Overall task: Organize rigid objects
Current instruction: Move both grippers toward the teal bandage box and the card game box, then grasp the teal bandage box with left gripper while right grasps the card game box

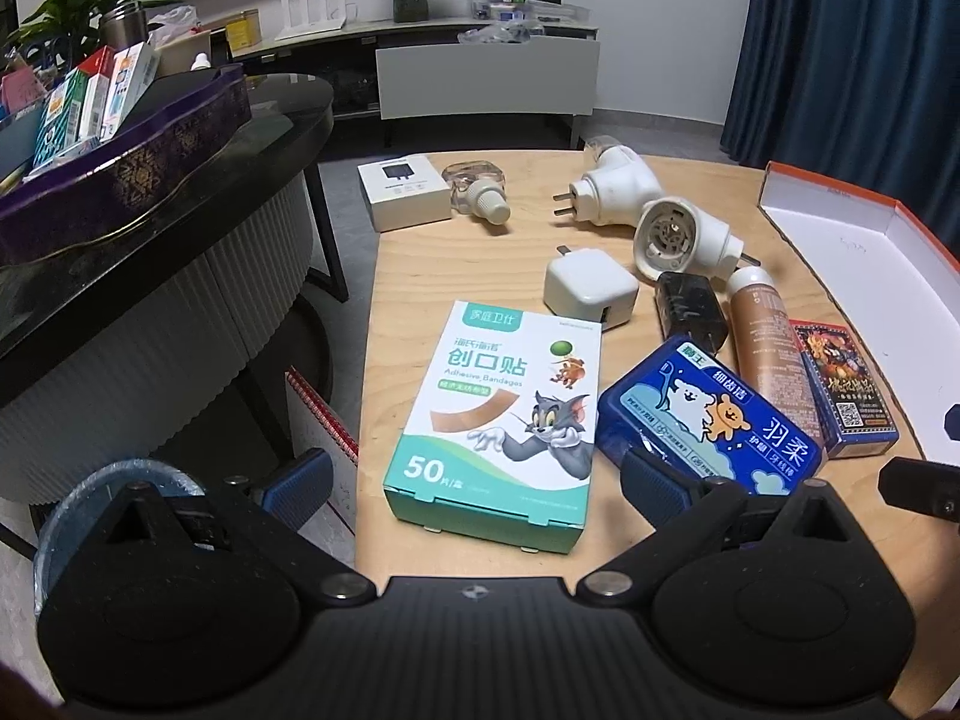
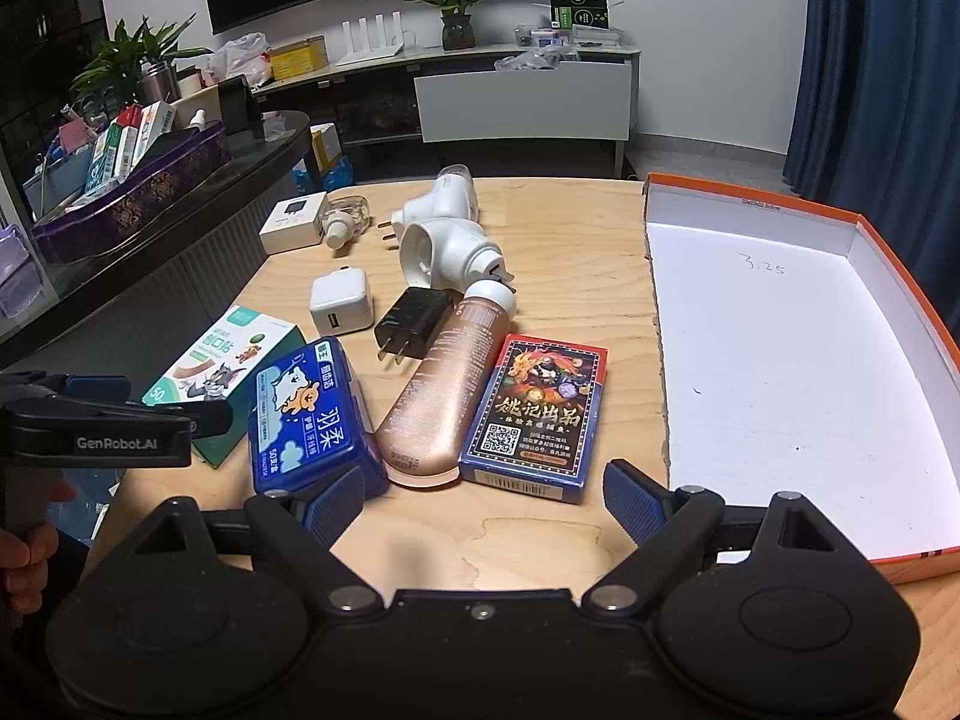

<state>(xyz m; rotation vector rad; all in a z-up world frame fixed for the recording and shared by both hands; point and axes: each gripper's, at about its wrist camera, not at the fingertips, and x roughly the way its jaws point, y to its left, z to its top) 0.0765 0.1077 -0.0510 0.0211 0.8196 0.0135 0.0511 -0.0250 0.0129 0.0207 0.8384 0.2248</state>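
Your left gripper (image 1: pixel 474 483) is spread wide and empty, low over the table's (image 1: pixel 540 546) near edge, with the bandage box (image 1: pixel 495 414) between its fingers. Just right of that lies the blue floss case (image 2: pixel 312 414), then the copper bottle (image 2: pixel 444 384) and card pack (image 2: pixel 534 414), side by side. Your right gripper (image 2: pixel 486 495) is spread wide too, empty, facing bottle and pack. Far right sits the orange-rimmed tray (image 2: pixel 798 360).

Light wooden table (image 2: pixel 570 252). Bearing bandage box (image 1: pixel 498 414), blue floss case (image 2: pixel 312 414), card pack (image 2: pixel 534 414), bronze tube (image 2: pixel 444 396), chargers, plug-in units. Open white-lined tray (image 2: pixel 798 372) at right.
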